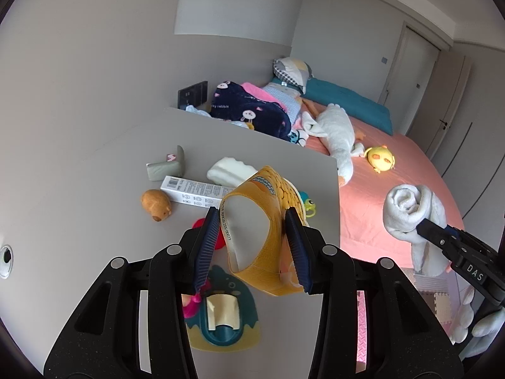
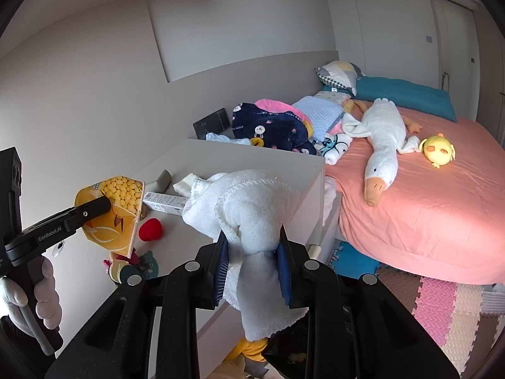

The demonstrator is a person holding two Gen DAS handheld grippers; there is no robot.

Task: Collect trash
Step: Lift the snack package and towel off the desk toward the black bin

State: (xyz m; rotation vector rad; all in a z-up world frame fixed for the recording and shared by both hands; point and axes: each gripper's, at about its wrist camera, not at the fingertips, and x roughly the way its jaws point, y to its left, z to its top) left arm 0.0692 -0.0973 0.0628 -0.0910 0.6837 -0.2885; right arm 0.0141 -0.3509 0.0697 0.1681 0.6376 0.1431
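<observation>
Two wrist views, shared bed (image 1: 394, 170) ahead

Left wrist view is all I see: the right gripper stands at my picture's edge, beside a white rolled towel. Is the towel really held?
Observer: Yes. The right gripper is shut on the white rolled terry towel; both pads pinch its narrow middle.
Operator: What is printed on the far side of the yellow paper carton?
Observer: A heap of small round yellow balls, on its upper part.
</observation>
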